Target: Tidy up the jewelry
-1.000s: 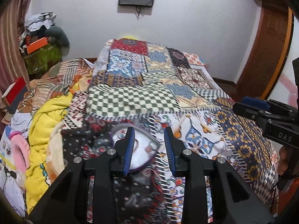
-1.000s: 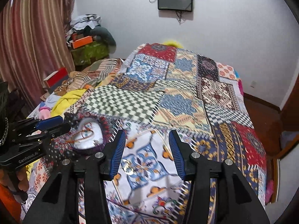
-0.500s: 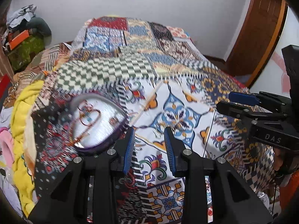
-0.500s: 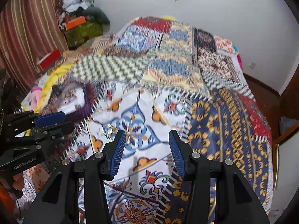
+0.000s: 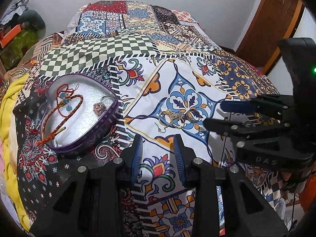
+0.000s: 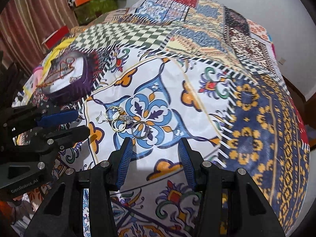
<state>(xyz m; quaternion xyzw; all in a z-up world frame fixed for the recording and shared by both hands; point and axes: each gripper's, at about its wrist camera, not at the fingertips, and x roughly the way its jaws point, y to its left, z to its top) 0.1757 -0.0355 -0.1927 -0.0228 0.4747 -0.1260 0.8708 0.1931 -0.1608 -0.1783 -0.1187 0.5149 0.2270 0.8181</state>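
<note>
A purple heart-shaped tin [image 5: 83, 130] lies open on the patchwork bedspread [image 5: 183, 79]. It holds a red cord bracelet [image 5: 59, 114] and a stone ring [image 5: 98, 107]. To its right, a cluster of gold and silver rings [image 5: 178, 120] and a small ear hook [image 5: 161, 128] lie loose on the blue flower print. My left gripper [image 5: 158, 154] hangs open just short of them, nothing between its fingers. My right gripper [image 5: 213, 113] comes in from the right, open too. In the right wrist view the rings [image 6: 118, 125] lie just ahead of that gripper [image 6: 155, 154], with the tin [image 6: 67, 75] far left and the left gripper [image 6: 83, 123] beside.
A yellow blanket [image 5: 9, 118] bunches along the bed's left edge. Piled clothes and boxes [image 6: 92, 2] stand by a striped curtain [image 6: 29, 19] at the far left. A wooden door [image 5: 276, 9] is at the right. The bed drops off on the right.
Both grippers have tipped down and moved in over the bed. The loose rings have come into view ahead of them, and the tin now lies to the left. Both stay open.
</note>
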